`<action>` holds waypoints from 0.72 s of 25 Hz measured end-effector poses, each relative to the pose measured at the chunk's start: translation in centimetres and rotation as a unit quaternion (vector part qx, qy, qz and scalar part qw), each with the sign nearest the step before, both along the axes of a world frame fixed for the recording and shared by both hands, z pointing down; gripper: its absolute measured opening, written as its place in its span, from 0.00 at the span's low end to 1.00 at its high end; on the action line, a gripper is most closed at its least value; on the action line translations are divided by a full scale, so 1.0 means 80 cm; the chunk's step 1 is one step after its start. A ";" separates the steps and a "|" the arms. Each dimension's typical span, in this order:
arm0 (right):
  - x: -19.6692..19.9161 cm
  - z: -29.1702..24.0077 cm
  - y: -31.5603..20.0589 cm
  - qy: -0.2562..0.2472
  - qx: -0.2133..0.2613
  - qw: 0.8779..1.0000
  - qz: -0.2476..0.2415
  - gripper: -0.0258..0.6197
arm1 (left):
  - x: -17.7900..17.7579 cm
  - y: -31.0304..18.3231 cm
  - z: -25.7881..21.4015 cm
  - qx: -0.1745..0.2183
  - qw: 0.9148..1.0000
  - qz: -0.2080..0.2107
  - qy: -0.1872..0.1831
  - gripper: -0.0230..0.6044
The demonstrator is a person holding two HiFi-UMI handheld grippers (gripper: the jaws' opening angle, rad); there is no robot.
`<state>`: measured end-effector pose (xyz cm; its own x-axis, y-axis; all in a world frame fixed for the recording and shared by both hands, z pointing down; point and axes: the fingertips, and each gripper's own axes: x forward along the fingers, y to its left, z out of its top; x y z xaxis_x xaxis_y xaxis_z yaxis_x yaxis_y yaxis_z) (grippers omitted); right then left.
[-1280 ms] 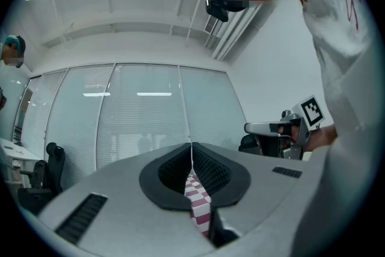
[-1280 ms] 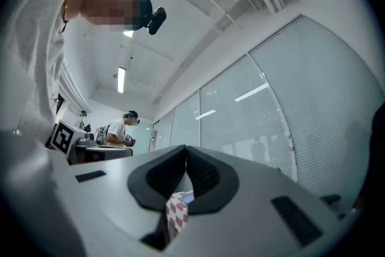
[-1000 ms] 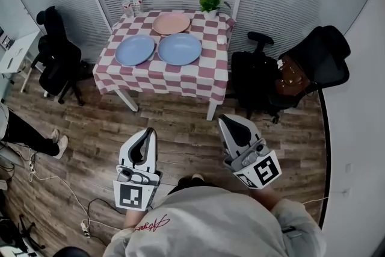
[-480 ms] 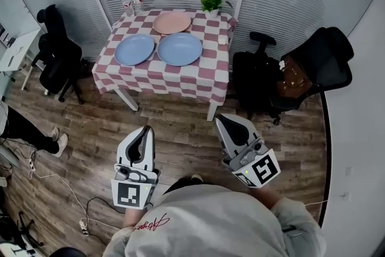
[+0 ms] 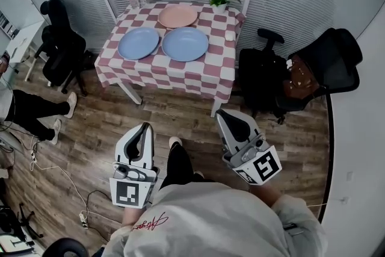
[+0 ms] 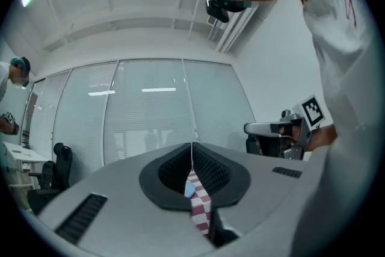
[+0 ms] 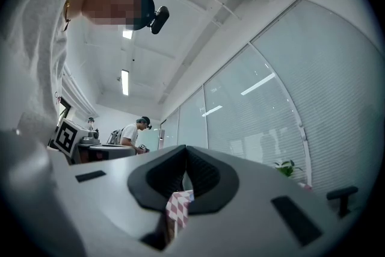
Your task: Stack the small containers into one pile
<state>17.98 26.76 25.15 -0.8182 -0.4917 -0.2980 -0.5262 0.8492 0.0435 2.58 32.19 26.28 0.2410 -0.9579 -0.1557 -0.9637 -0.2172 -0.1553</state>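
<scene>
Left gripper (image 5: 146, 128) and right gripper (image 5: 228, 116): fingers together, empty. Red-checked desk (image 5: 180, 74) at twelve o'clock carries two round blue plates (image 5: 139, 43), one round pink plate (image 5: 178, 16).

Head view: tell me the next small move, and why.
Probably step closer to the table. The left gripper and the right gripper are both shut, empty, and held over the floor short of it, while the left blue plate, the right blue plate and the pink plate lie on its checkered cloth.
</scene>
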 end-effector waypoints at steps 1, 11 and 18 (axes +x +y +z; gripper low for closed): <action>-0.004 0.001 -0.004 0.001 0.001 1.000 0.000 0.06 | -0.003 -0.004 0.000 0.002 1.000 0.000 -0.001 0.07; -0.052 0.003 -0.069 0.007 0.006 1.000 0.008 0.06 | -0.052 -0.080 0.004 0.003 1.000 0.012 -0.002 0.07; -0.091 -0.001 -0.138 0.006 0.012 1.000 0.023 0.06 | -0.091 -0.153 -0.004 0.020 0.999 0.026 -0.001 0.07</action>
